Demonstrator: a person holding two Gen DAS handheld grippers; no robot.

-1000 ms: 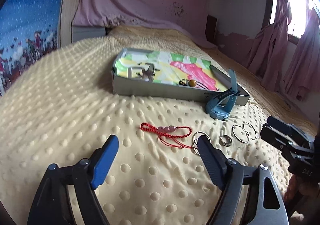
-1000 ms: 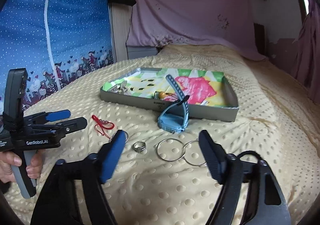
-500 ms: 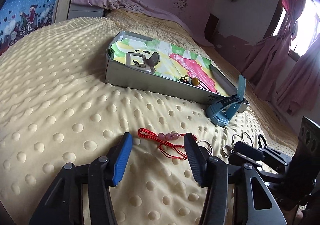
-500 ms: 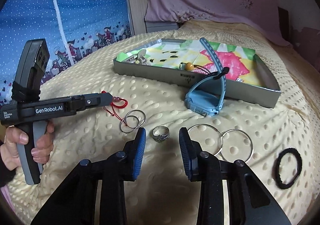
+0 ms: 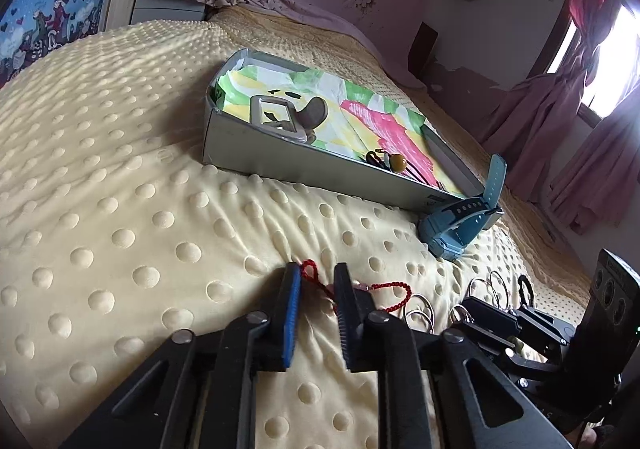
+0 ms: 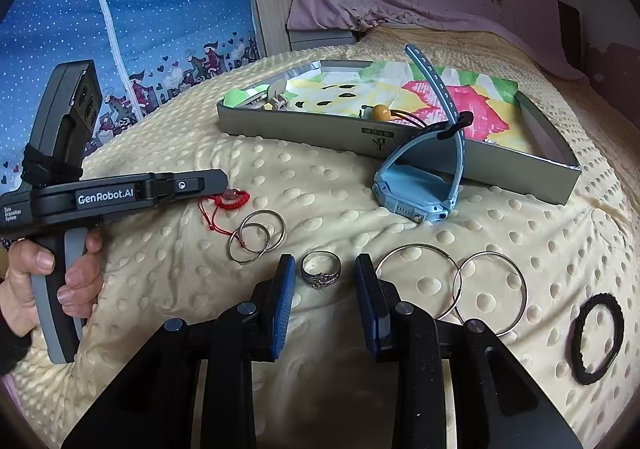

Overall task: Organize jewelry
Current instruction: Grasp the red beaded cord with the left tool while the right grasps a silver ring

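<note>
A red cord bracelet (image 5: 316, 281) with pink beads lies on the yellow dotted blanket. My left gripper (image 5: 317, 283) is down over it, jaws narrowed around the cord with a small gap; it also shows in the right wrist view (image 6: 216, 183) beside the bracelet (image 6: 228, 201). My right gripper (image 6: 325, 277) is partly open with a silver ring (image 6: 321, 269) between its fingertips, not touching. Two small hoops (image 6: 256, 235) and two large hoops (image 6: 452, 281) lie either side. A grey tray (image 6: 400, 147) holds a few pieces.
A blue watch (image 6: 424, 177) leans on the tray's front wall. A black hair tie (image 6: 598, 339) lies at the right. A blue curtain hangs at the left, pink curtains and a window at the right. The right gripper's body (image 5: 520, 325) is close beside my left one.
Both grippers moved forward and down and narrowed their jaws. The left closed in around the red bracelet; the right closed in around the silver ring.
</note>
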